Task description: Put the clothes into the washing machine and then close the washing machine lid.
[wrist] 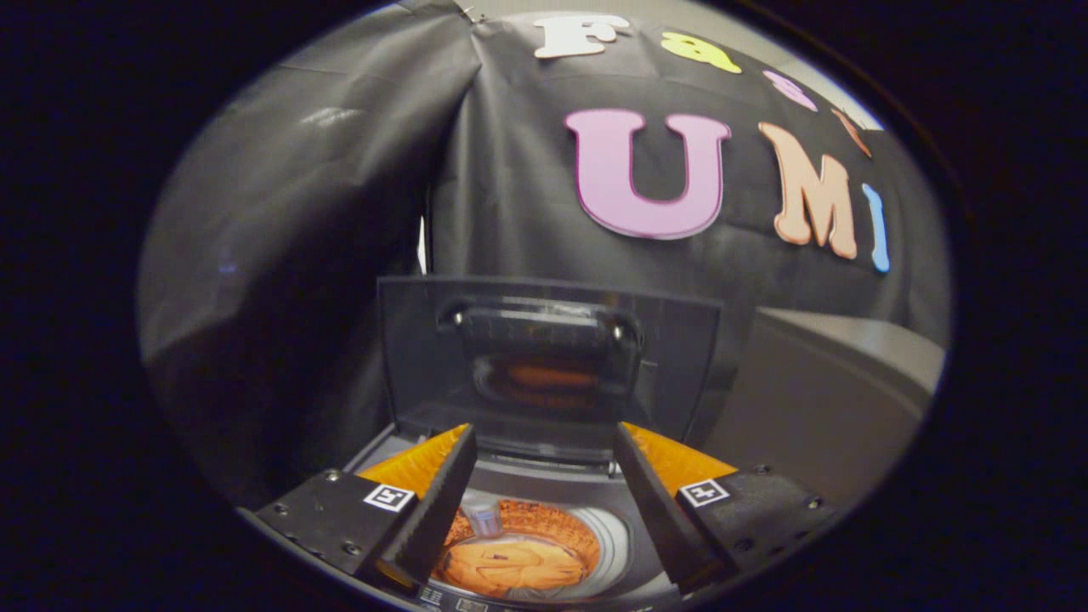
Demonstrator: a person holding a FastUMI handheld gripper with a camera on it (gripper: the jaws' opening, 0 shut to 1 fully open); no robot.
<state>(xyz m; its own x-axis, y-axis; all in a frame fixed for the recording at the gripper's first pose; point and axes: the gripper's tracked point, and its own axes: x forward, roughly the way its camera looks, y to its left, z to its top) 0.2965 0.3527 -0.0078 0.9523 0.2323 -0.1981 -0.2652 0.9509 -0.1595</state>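
Observation:
A small toy washing machine [544,476] sits just below and ahead of my gripper [544,438]. Its dark see-through lid [548,357] stands upright at the back, hinged open, with a handle across its upper part. An orange piece of clothing [510,561] lies inside the round drum, low between my fingers. The fingers stand wide apart above the drum opening with nothing between them, so the gripper is open. The lid's glass mirrors an orange glow from the clothing.
A grey box-like block [833,399] stands to the right of the washing machine. Black cloth walls [340,212] hang close behind and to the left of the machine.

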